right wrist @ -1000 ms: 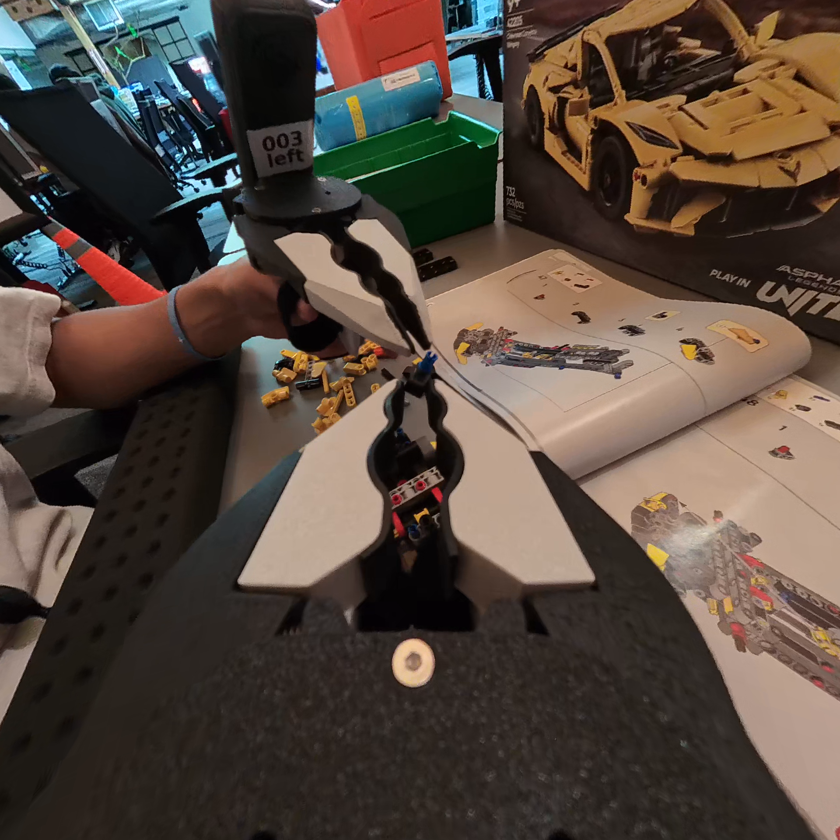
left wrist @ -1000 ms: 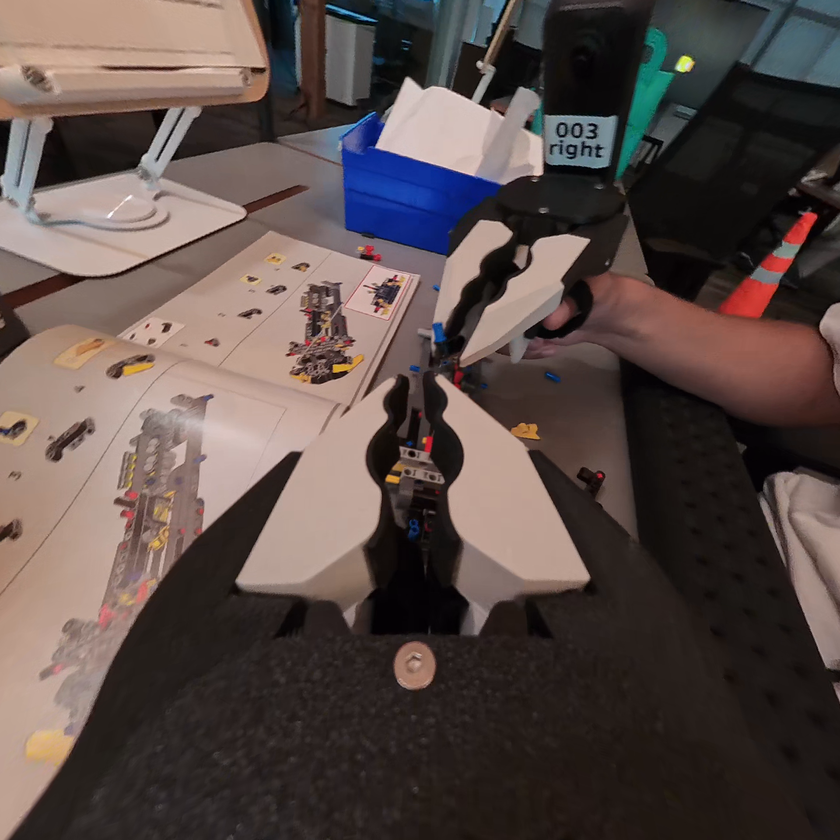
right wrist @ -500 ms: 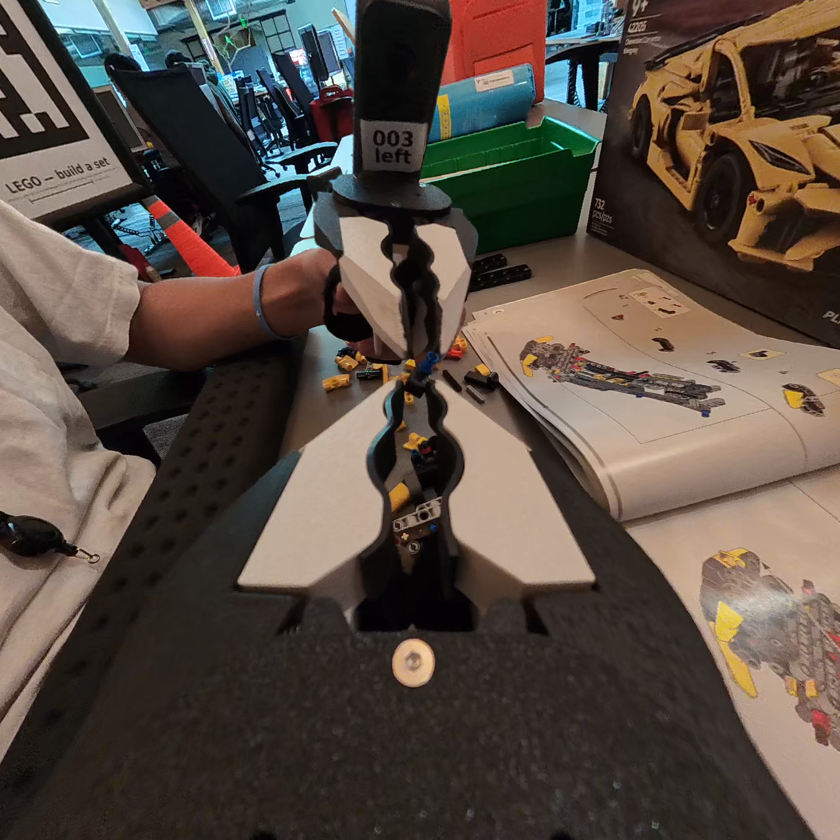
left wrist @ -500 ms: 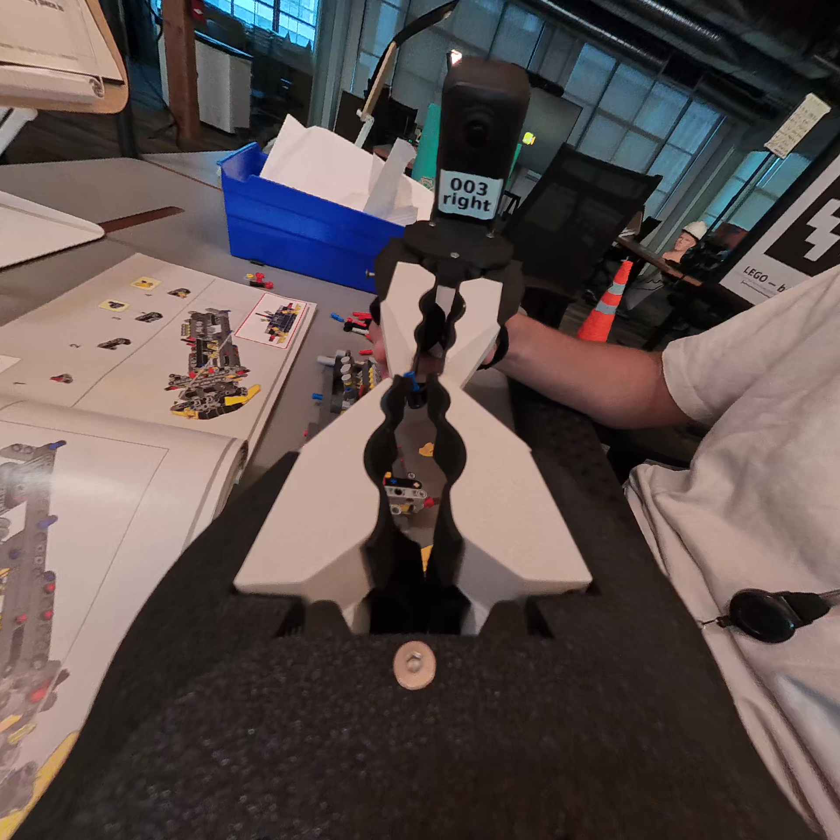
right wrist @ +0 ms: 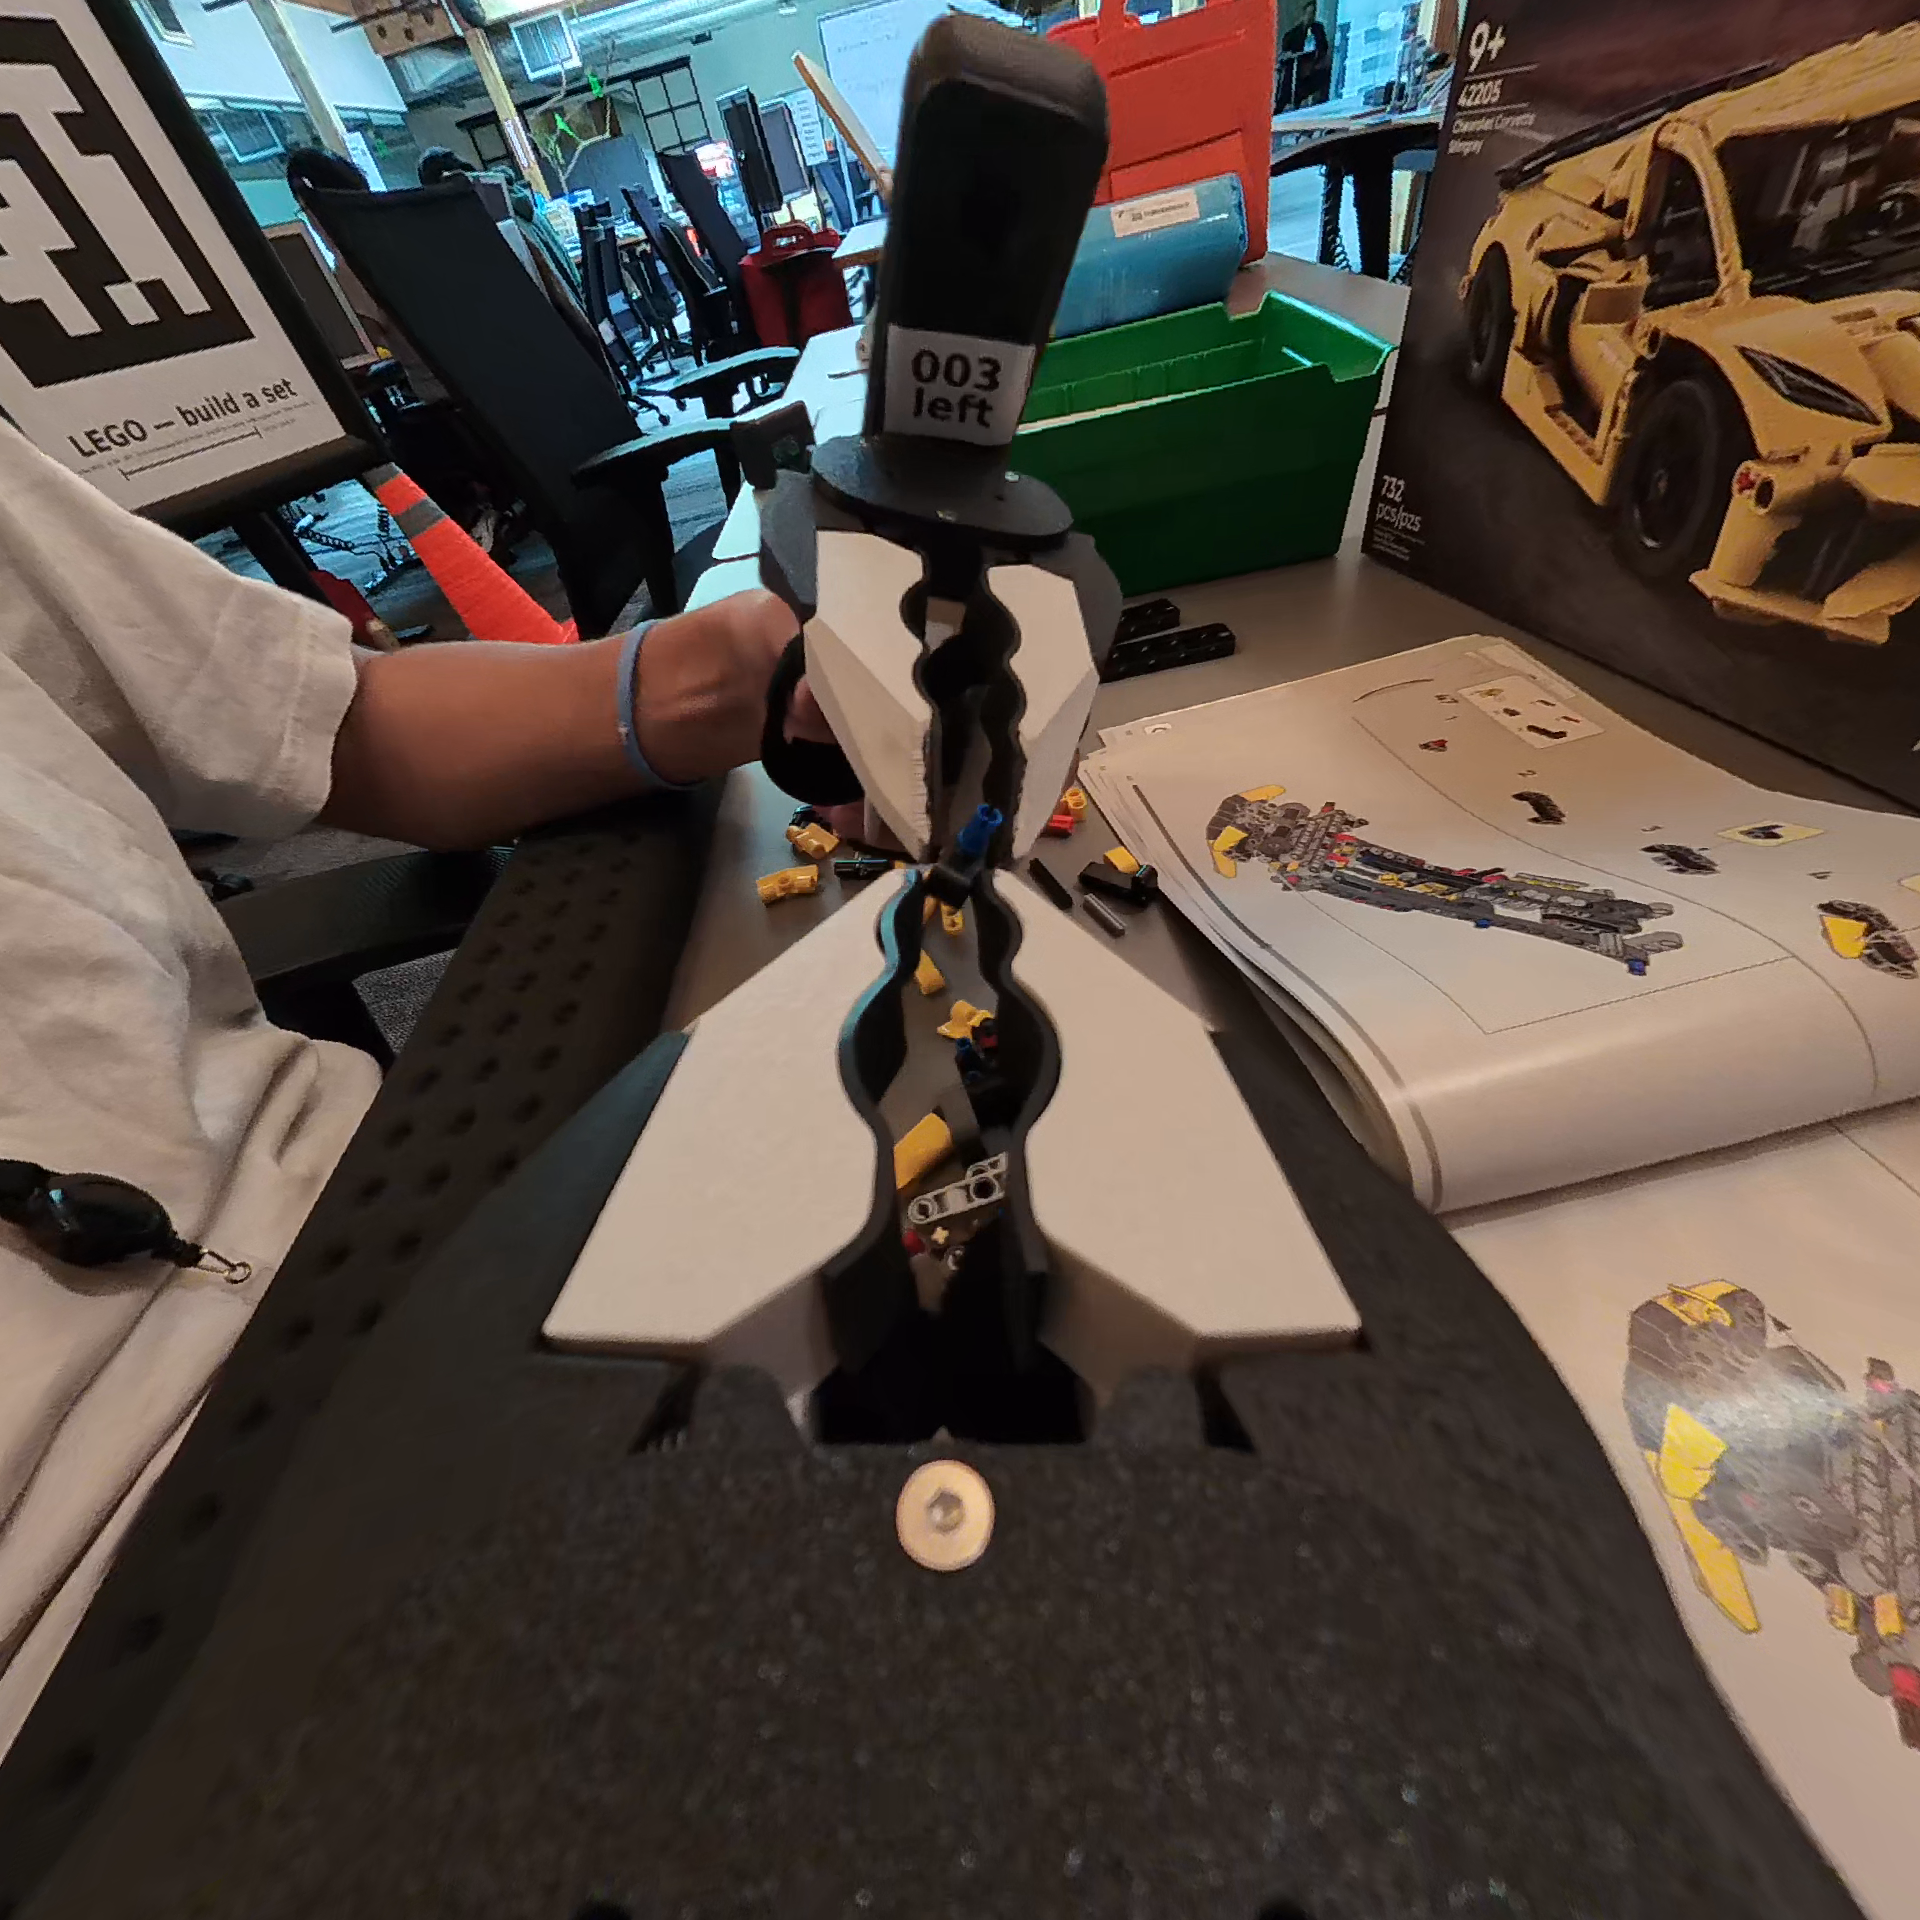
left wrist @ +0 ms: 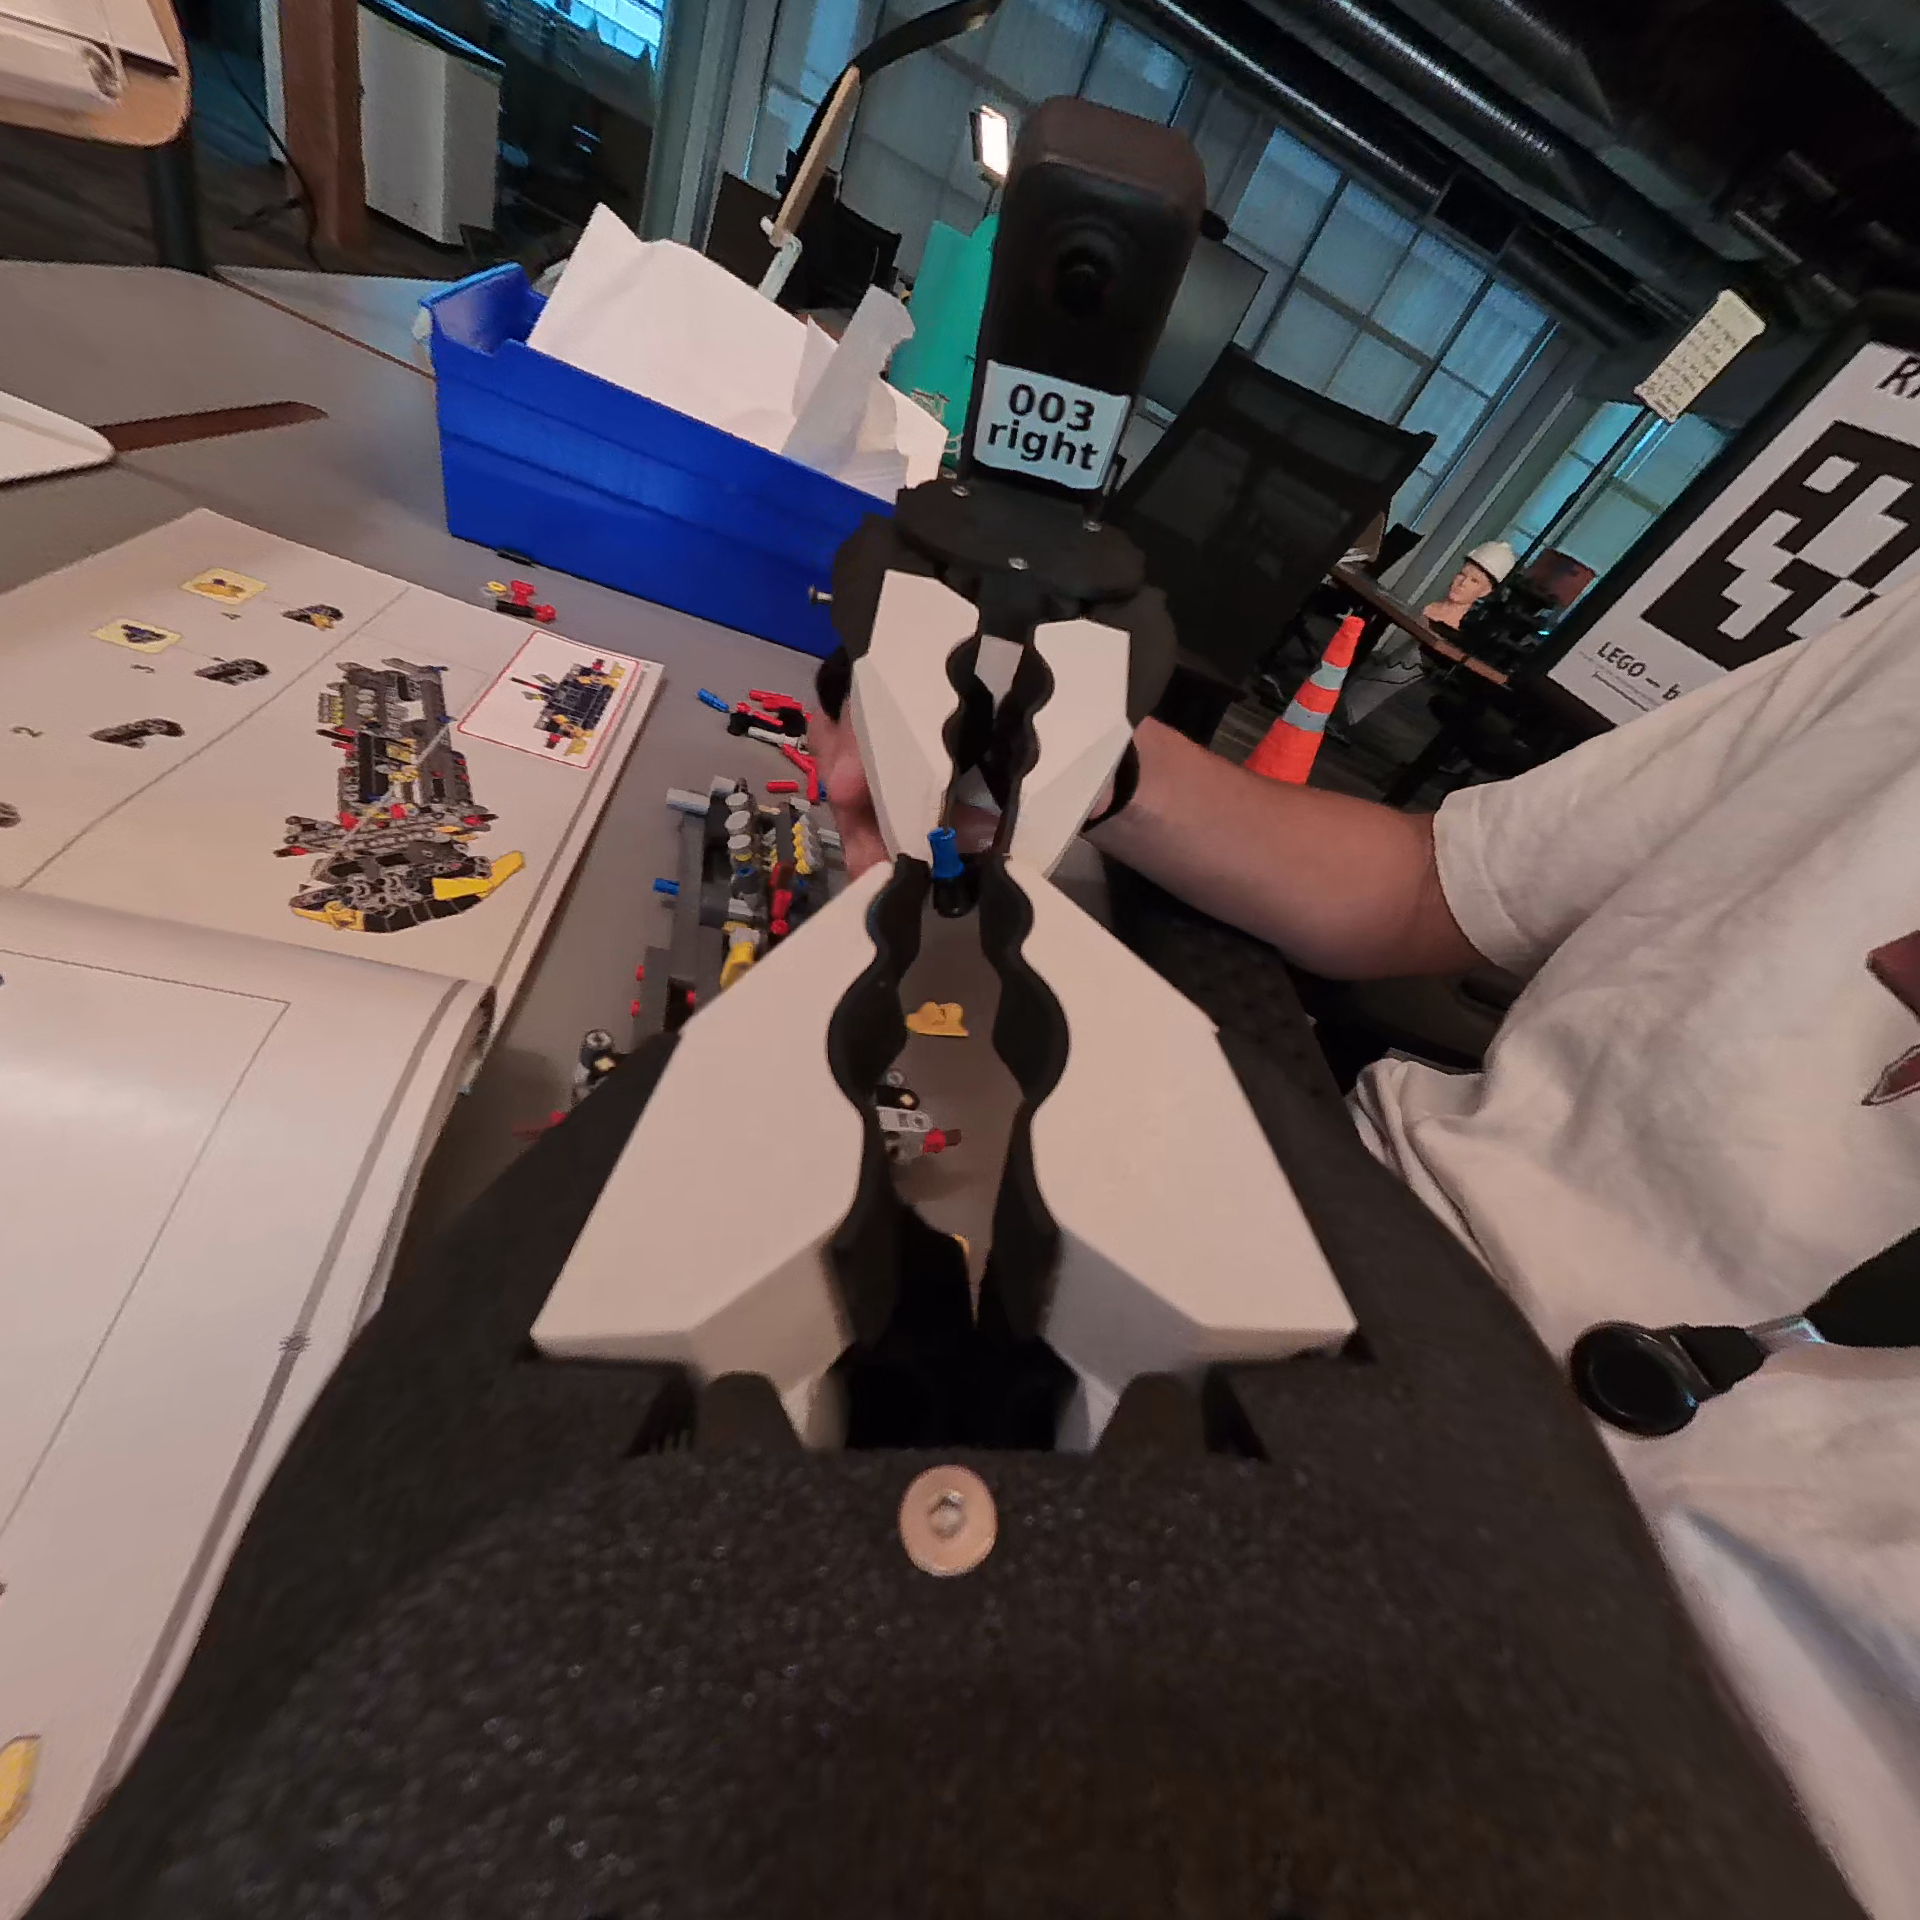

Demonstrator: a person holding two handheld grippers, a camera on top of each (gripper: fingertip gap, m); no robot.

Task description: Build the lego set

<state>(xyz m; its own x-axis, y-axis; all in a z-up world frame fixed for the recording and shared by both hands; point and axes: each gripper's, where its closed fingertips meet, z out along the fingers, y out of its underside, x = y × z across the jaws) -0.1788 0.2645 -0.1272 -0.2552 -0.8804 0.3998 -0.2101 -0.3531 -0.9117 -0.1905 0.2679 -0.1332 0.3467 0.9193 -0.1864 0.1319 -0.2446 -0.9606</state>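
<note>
Grey table, grippers pinching blue pin

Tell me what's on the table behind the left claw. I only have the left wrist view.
Observer: Loose yellow pieces lie scattered on the table right under the left claw.
Operator: Any bin on that side?
Observer: Yes, a green bin stands on the table behind it.
Operator: Where's the set's box?
Observer: The box, with a yellow car pictured on it, stands upright just past the open instruction booklet.
</note>
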